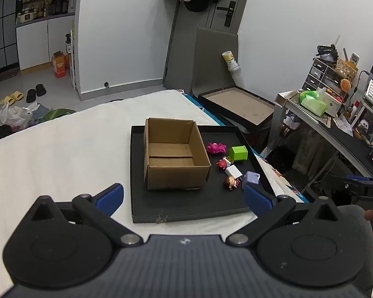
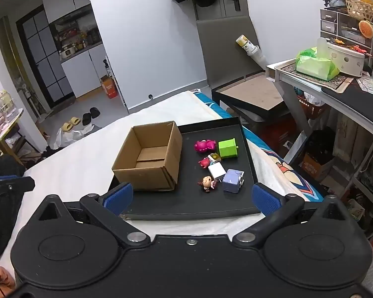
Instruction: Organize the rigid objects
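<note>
An empty cardboard box [image 1: 174, 154] [image 2: 149, 156] stands on the left part of a black tray [image 1: 186, 203] [image 2: 194, 203] on a white bed. To its right lie small toys: a pink creature [image 1: 216, 148] [image 2: 204, 145], a green cube [image 1: 238, 153] [image 2: 227, 148], a red figurine [image 1: 221, 164] [image 2: 205, 162], a white block [image 1: 233, 171] [image 2: 217, 170], a lilac cube [image 1: 251, 177] [image 2: 232, 180] and a brown-haired doll [image 1: 231, 182] [image 2: 207, 183]. My left gripper [image 1: 184, 198] and right gripper [image 2: 192, 198] both hover open before the tray's near edge, nothing between their blue fingers [image 1: 110, 197] [image 2: 118, 197].
The white bed [image 1: 62, 154] spreads to the left. A cluttered desk [image 2: 335, 84] with a green tissue pack [image 2: 313, 64] stands at the right, past a blue bed edge. A dark flat box [image 1: 238, 104] leans by the door. Shoes and bags lie on the floor at left.
</note>
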`<state>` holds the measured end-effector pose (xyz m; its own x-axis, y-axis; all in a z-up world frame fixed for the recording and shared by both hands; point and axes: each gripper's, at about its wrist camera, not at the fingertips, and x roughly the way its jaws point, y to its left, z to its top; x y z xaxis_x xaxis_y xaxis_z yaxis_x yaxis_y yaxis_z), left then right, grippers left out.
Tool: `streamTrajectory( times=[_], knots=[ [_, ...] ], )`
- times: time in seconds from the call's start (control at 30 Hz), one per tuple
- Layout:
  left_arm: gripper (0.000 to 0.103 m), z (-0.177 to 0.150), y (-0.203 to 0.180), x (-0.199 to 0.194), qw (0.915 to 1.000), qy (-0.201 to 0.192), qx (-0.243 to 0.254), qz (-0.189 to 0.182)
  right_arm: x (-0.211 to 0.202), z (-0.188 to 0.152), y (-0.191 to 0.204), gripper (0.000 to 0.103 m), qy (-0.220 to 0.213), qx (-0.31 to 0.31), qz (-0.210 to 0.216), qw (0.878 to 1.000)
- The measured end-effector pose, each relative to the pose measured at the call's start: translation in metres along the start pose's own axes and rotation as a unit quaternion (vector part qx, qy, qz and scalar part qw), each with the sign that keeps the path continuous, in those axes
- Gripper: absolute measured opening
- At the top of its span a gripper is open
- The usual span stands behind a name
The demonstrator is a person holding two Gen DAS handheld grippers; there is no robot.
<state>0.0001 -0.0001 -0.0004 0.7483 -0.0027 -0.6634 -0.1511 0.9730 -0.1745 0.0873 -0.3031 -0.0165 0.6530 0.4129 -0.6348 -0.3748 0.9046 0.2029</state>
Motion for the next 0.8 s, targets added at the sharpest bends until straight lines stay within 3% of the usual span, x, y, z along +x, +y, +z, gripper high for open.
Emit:
streamTrajectory(
  times=[0.8],
  knots=[
    [0.102,-0.0027,0.0012,0.0043,1.0,0.009,-0.001,0.001,0.0,-0.0024,0.0028,0.103,0.0,-0.004,0.016,1.0]
  ],
)
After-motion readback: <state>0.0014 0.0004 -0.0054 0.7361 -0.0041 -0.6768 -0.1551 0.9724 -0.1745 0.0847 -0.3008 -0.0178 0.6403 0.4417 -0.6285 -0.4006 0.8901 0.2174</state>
